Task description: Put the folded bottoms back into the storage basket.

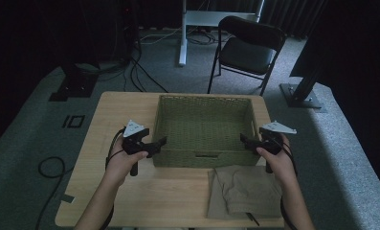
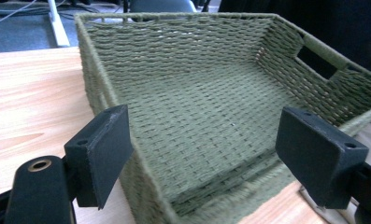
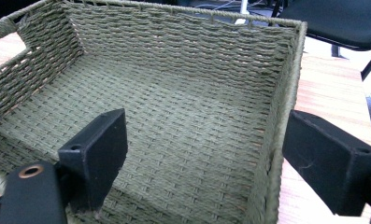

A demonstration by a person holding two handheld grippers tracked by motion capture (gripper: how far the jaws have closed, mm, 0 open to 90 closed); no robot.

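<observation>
We are holding a gripper in each hand, with both forearms coming in from the near edge of the wooden table (image 1: 130, 191). The green woven basket (image 1: 202, 125) is standing in the middle of the far half of the table, and we are reaching to it from both sides.

Our left hand (image 1: 125, 160) is gripping its handle with the wrist bent a little inward, and the left gripper (image 1: 160, 143) is pointing level toward the near left corner of the basket. In the left gripper view its jaws are standing wide apart, one outside the left wall and one over the inside, so the wall is passing between them; the pads are not pressing on it.

Our right hand (image 1: 273, 160) is mirroring this pose, and the right gripper (image 1: 244, 140) is pointing inward at the near right corner. In the right gripper view its jaws are also wide apart, with the right wall of the basket between them, not clamped.

A folded beige cloth (image 1: 245, 189) is lying on the table just in front of the basket, under our right forearm
</observation>
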